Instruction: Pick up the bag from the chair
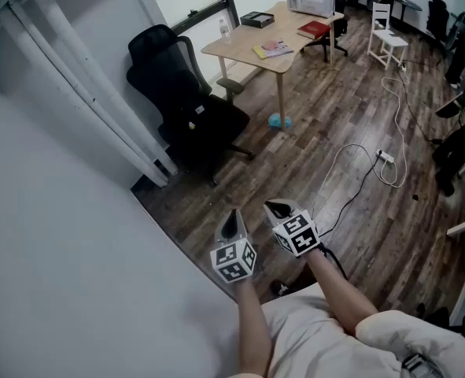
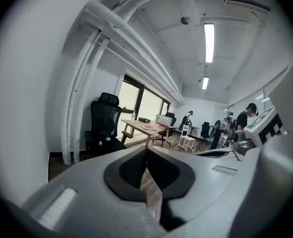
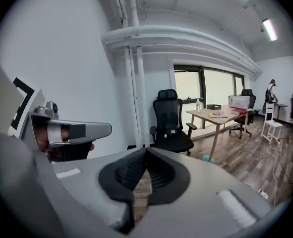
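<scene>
1. Pose: left gripper (image 1: 233, 217) and right gripper (image 1: 278, 209) are held side by side at 6 o'clock in the head view, close but apart. Both point up-frame toward the chair (image 1: 173, 73) and tip a little toward the floor (image 1: 350, 116). Bare forearms run back from them to the frame bottom.
2. Left gripper view: the two dark pads are pressed together, nothing between them. Right gripper view: the same, pads meeting with no gap and nothing held.
3. Bag (image 1: 207, 123): reads as a dark bulk on the seat of the black office chair, with a small yellow spot on it. Its outline merges with the chair, so its shape is unclear. It lies at 11 o'clock from the grippers, well apart from both.
4. Surface (image 1: 244, 47): a light wooden top at 12 o'clock, just beyond the chair. It carries a red book (image 1: 315, 28), a magazine (image 1: 273, 49), a black box (image 1: 257, 20), a white machine (image 1: 311, 1) and a bottle (image 1: 224, 30).
5. Room: dark wood-plank floor. A white wall (image 1: 59, 250) with white pipes (image 1: 83, 93) fills 7 to 10 o'clock. A white cable (image 1: 393, 144) trails at 3 o'clock, and a white chair (image 1: 388, 36) stands at 1 o'clock.
</scene>
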Demonstrator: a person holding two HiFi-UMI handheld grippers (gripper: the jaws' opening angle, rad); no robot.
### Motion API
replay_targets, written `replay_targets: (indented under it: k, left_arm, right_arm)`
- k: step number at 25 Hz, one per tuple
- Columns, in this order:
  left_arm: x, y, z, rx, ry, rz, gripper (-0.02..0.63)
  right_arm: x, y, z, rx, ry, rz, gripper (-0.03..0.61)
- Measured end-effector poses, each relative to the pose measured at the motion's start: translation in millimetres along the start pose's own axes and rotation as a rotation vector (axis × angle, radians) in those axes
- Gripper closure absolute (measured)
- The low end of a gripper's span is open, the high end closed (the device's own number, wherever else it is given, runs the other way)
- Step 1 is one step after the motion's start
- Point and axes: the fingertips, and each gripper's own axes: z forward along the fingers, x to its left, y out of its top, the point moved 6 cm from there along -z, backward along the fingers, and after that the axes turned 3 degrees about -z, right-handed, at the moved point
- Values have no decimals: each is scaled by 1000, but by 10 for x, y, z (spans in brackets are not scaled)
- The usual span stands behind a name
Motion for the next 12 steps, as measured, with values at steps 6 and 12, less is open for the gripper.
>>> replay_targets:
  k: [6, 12]
  left_arm:
    - [67, 23, 3, 6, -13, 1, 607]
    - [84, -10, 7, 21, -21, 4, 607]
  right_arm:
    - [39, 31, 26, -6, -17, 3, 578]
    - [90, 23, 36, -7, -21, 7, 578]
